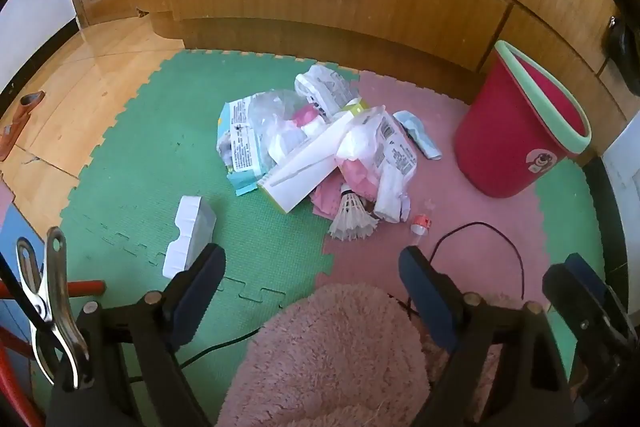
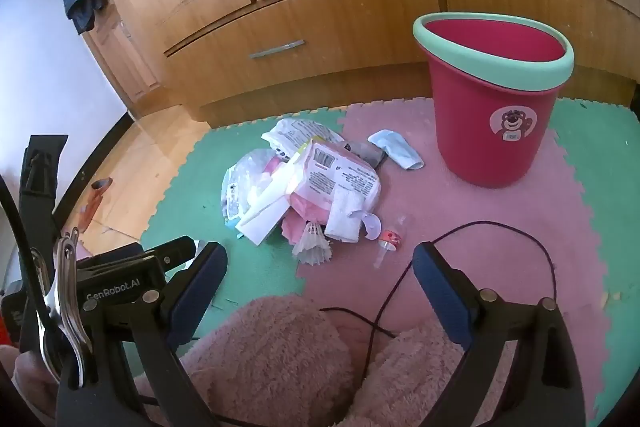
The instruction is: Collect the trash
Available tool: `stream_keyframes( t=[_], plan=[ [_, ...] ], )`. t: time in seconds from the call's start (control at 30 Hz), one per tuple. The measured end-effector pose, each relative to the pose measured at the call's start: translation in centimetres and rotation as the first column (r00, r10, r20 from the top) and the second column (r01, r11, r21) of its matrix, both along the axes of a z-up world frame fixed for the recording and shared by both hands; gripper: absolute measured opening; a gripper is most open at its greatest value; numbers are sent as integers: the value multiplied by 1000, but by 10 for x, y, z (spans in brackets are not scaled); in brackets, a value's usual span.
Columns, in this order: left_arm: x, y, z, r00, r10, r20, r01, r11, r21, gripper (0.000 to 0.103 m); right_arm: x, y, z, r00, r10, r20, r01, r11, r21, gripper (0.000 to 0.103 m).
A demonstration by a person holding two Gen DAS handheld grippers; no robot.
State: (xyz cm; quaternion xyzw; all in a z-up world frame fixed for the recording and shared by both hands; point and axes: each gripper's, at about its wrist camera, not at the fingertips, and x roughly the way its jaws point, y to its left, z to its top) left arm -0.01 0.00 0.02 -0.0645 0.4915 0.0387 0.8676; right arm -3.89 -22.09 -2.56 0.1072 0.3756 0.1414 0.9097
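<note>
A heap of trash [image 1: 320, 143] lies on the foam floor mat [image 1: 152, 163], straddling the seam between a green tile and a pink one. The red bin [image 1: 516, 131] with a pale green rim stands upright on the pink tile, apart from the heap on its right in both views, mouth open upward. On top of the heap a long white carton [image 1: 304, 167] lies flat, its long axis slanting from the near left up toward the bin. A shuttlecock [image 1: 352, 219] lies on its side at the heap's near edge, cork end toward the heap, feather skirt toward the camera. A white foam block [image 1: 190, 235] lies alone, left of the heap. The left gripper [image 1: 312, 275] and right gripper [image 2: 320, 271] hover short of the heap, jaws wide apart and empty.
</note>
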Motion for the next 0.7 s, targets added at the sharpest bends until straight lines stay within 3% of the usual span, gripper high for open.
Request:
stream_keyframes(
  t=[0.7],
  plan=[
    [-3, 3, -6, 1000, -2, -10, 2, 1000, 3, 90, 1, -2, -8, 1000, -7, -27, 7, 1000, 8, 97]
  ],
)
